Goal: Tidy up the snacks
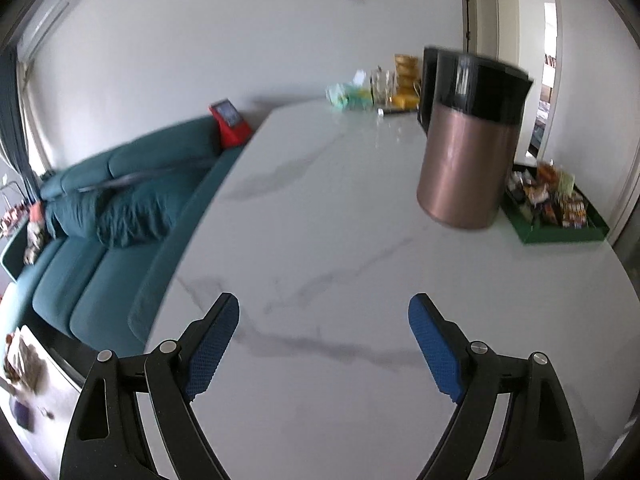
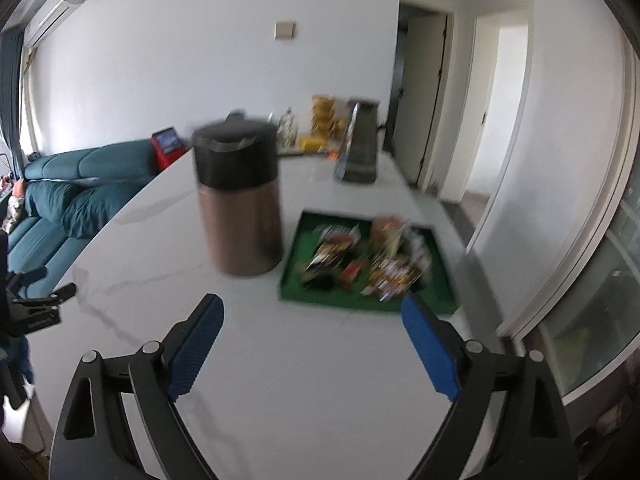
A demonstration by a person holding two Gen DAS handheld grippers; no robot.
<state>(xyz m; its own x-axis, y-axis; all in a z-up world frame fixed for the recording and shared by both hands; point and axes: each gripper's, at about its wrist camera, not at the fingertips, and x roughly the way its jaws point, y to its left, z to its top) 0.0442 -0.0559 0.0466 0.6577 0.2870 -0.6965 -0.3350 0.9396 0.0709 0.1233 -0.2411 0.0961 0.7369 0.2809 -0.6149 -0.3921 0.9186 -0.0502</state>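
Note:
A green tray [image 2: 310, 232] holds several bright snack packets [image 2: 384, 272] on the white marble table [image 2: 304, 360]. Left of it stands a copper canister [image 2: 240, 216] with a black lid. My right gripper [image 2: 312, 308] hovers open over bare tabletop just in front of the tray and canister, with nothing between its blue pads. In the left wrist view my left gripper [image 1: 324, 308] is open and empty over the table [image 1: 320, 240]. The canister [image 1: 468, 168] is ahead to its right, and the tray [image 1: 568, 236] with snacks [image 1: 548, 196] lies beyond it at the right edge.
More yellow packets [image 2: 324, 120] and a grey upright box [image 2: 360, 152] stand at the table's far end. A teal sofa [image 1: 100, 216] runs along the table's left side. A doorway [image 2: 496, 120] opens to the right. Black gripper hardware [image 2: 36, 308] shows at the left edge.

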